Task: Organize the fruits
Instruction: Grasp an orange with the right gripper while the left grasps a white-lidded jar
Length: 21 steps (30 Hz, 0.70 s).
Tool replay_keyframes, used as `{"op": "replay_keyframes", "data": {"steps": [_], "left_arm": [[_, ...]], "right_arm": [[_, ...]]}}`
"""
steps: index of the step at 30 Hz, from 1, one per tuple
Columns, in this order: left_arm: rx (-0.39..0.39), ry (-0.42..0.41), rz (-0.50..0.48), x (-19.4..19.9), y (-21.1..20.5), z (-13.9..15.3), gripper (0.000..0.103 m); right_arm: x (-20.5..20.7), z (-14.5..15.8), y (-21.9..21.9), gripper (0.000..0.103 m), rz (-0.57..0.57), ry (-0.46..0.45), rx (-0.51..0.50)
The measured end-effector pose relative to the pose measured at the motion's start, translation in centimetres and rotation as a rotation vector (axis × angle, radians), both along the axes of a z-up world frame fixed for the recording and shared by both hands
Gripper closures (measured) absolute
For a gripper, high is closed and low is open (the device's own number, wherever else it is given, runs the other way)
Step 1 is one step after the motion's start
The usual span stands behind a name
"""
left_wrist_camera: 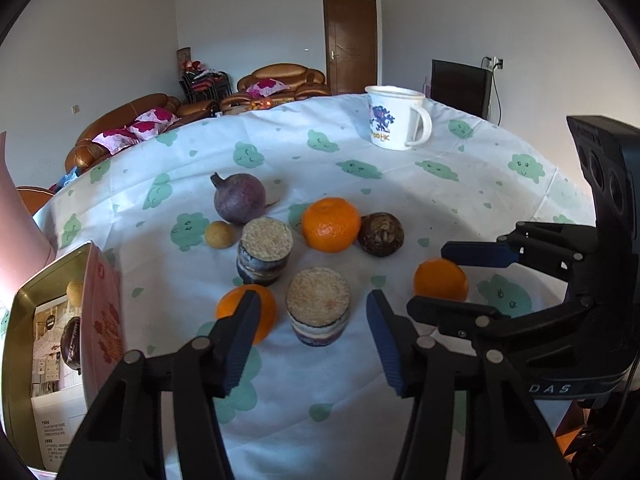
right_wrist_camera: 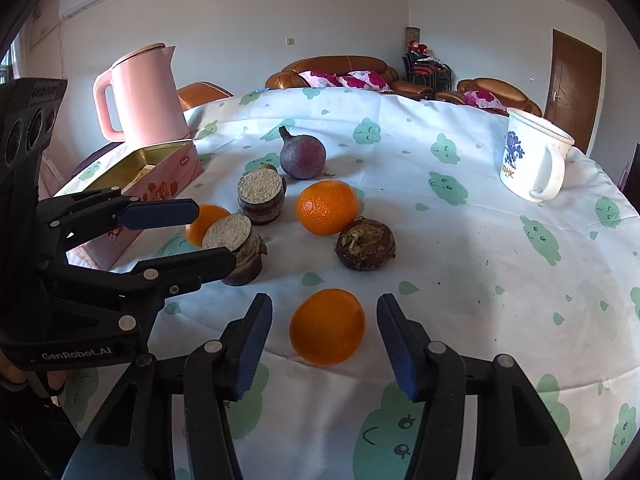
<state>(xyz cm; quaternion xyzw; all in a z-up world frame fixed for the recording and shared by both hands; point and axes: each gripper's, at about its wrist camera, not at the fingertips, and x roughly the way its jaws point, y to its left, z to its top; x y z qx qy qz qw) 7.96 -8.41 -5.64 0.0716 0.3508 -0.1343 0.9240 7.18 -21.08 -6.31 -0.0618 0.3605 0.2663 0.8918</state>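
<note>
Your right gripper [right_wrist_camera: 324,336] is spread wide around an orange [right_wrist_camera: 327,326] on the tablecloth [right_wrist_camera: 460,280], gripping nothing. Your left gripper [left_wrist_camera: 310,334] gapes wide and empty too, a cut cylinder [left_wrist_camera: 319,306] between its fingers, beside the open tin [left_wrist_camera: 60,344].

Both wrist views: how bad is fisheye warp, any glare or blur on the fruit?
Left wrist view: strong barrel warp, the table edge bows into an arc, black vignette in the corners; the fruit is sharp, with a blown-out pink patch at far left beside the tin. Right wrist view: same warp; the orange between the open right gripper is crisp, soft shadows fall beside the fruit, no hard glare.
</note>
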Motion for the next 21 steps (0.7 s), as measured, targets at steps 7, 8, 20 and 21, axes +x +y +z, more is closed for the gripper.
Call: {"op": "replay_keyframes", "data": {"steps": [7, 8, 20, 21], "left_arm": [[0.027, 0.044, -0.015, 1.0, -0.9, -0.6, 0.056], [0.029, 0.046, -0.015, 1.1, -0.9, -0.7, 0.056], [-0.002, 0.042, -0.020, 1.3, -0.4, -0.6, 0.064], [-0.002, 0.036, -0.023, 1.2, -0.4, -0.5, 0.064]], "right_arm": [[0.4, -0.5, 0.0, 0.060, 0.016, 0.046, 0.011], [0.5, -0.5, -0.1, 0.060, 0.017, 0.052, 0.014], [-0.3, -0.2, -0.2, 0.063, 0.002, 0.008, 0.007], [-0.3, -0.2, -0.2, 0.063, -0.001, 0.002, 0.009]]}}
